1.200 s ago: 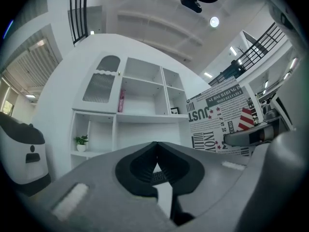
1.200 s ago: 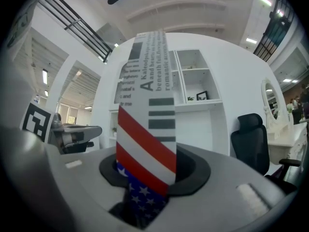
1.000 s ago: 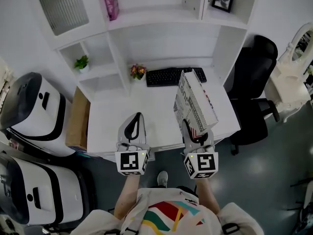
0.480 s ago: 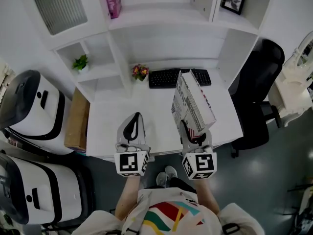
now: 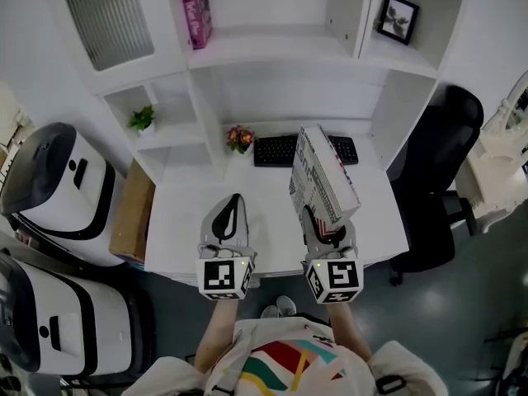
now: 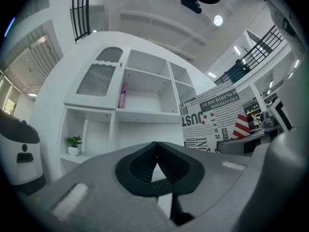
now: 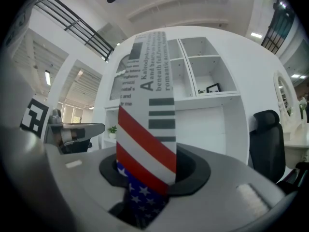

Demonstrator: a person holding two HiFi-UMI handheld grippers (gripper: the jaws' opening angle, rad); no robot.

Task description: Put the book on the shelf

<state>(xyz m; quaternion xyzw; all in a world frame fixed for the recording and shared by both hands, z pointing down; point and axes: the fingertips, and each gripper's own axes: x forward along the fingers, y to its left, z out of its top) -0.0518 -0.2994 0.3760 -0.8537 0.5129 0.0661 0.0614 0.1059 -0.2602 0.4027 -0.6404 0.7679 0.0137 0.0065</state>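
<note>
Gripping the book (image 5: pixel 323 173) in the right gripper (image 5: pixel 324 221), pads pressing on its near lower corner and jaws standing fairly wide around its thickness. Holding it tilted above the right half of the white desk (image 5: pixel 186 213), spine toward the camera, far end leaning out over the right part of the black keyboard (image 5: pixel 280 149). Hovering the left gripper (image 5: pixel 229 211) over the desk just left of the book and apart from it, jaw tips meeting with nothing between them.

Facing the white shelf unit (image 5: pixel 272 44) on the far side of the desk. Showing a pink box (image 5: pixel 198 15) upright at the left of the wide upper compartment, a framed picture (image 5: pixel 398 19) in the upper right one, and a small green plant (image 5: pixel 142 120) in a low left cubby. Lying between book and shelves, the keyboard and a little pot of flowers (image 5: pixel 241 137) just beside its left end. Standing right of the desk, a black chair (image 5: pixel 441 139).
</note>
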